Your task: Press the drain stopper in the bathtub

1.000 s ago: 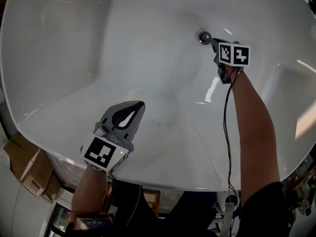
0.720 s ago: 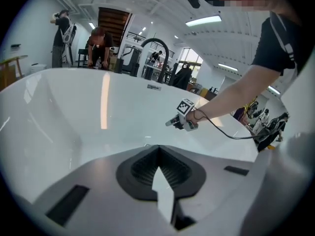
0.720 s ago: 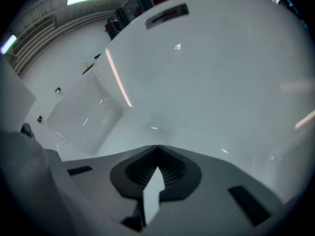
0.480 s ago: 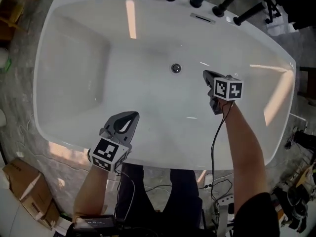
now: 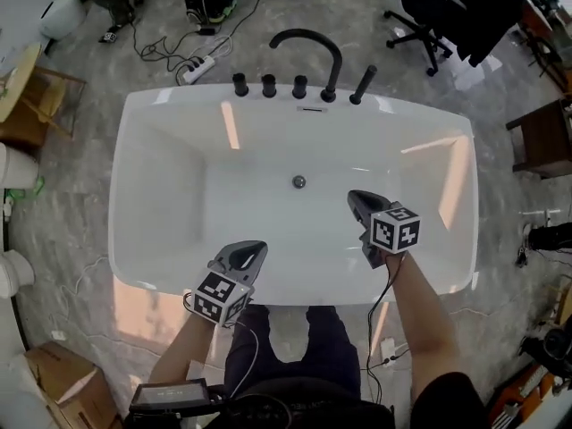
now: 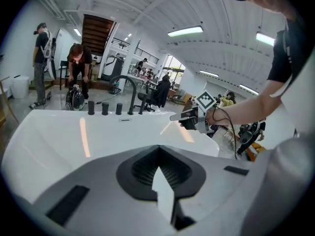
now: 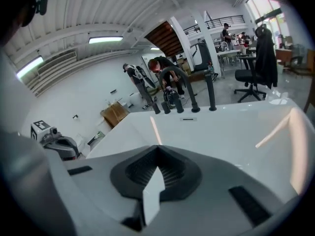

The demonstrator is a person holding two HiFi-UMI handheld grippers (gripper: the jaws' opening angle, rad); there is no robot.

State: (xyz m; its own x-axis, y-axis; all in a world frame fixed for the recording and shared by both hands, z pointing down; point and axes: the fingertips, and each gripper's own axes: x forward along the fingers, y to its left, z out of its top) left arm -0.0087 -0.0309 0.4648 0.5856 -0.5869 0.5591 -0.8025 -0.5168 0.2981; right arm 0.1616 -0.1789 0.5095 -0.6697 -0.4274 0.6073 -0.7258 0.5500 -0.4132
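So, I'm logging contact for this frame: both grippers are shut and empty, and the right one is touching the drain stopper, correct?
Not quite: the head view shows the right gripper apart from the drain stopper, off to its right, not touching it. The rest holds: it and the left gripper are shut and empty.

head: overhead, down on bathtub [image 5: 179, 204] | tool views: low, toward faucet [image 6: 134, 95]

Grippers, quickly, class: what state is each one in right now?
Left gripper: shut, holding nothing.
Right gripper: shut, holding nothing.
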